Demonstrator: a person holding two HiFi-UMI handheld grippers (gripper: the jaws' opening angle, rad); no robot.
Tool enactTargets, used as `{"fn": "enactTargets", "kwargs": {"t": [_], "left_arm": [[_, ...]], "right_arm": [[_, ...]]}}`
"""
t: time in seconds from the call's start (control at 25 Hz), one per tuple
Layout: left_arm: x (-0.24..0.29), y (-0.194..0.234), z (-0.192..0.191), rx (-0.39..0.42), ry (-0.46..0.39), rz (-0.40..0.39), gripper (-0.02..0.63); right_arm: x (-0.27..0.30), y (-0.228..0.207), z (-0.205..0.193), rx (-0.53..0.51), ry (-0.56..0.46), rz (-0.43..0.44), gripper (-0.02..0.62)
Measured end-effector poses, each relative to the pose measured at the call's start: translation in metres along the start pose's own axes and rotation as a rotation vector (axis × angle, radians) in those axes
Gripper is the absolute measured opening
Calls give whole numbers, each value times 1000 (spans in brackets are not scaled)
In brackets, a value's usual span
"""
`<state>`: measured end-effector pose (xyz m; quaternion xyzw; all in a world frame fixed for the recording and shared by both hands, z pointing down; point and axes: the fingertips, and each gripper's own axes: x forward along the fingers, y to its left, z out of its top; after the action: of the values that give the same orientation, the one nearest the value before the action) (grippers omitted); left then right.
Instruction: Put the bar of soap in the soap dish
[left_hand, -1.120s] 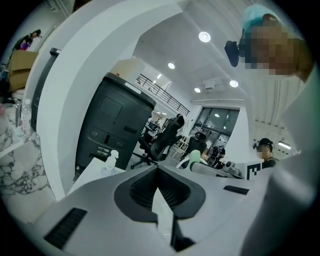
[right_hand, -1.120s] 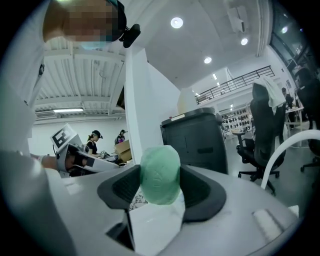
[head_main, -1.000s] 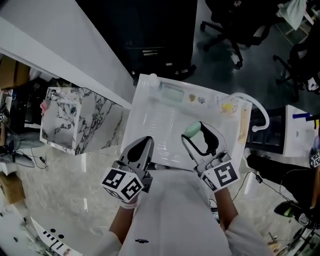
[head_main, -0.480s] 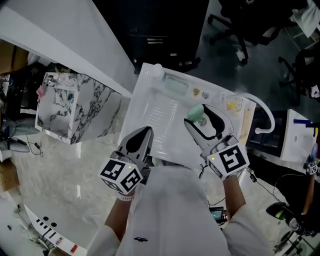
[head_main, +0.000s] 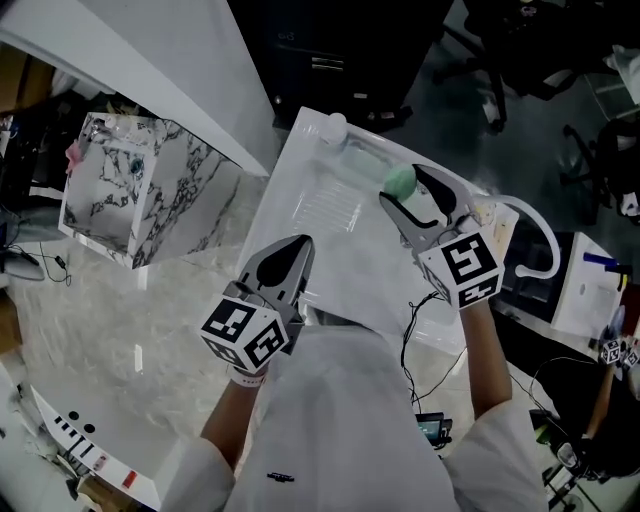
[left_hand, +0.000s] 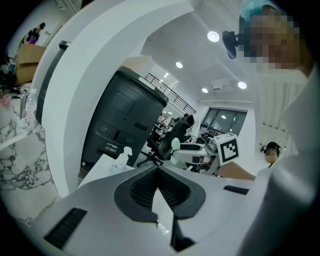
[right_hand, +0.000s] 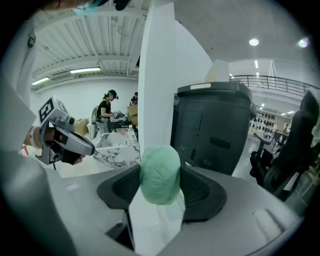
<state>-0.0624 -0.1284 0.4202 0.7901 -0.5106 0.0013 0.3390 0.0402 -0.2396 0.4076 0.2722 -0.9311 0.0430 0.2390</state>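
— What can be read?
— A mark is embossed on the one bar of soap, too faint to be read.
— And the two grippers?
— The left hand-held gripper is closed on nothing at the white tray's near edge. The soap is clamped in the right hand-held gripper above the tray. One soap dish is seen at its far end.
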Motion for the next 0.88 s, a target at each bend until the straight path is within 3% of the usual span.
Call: {"fn": "enactTargets", "kwargs": {"t": [0.64, 0.88], "left_arm": [[10, 36, -2, -56, 37, 11, 5], [15, 50, -2, -66, 59, 17, 5]], "right_arm": [[109, -36, -93, -20, 249, -19, 262], [152, -35, -130, -62, 348, 24, 262]]}}
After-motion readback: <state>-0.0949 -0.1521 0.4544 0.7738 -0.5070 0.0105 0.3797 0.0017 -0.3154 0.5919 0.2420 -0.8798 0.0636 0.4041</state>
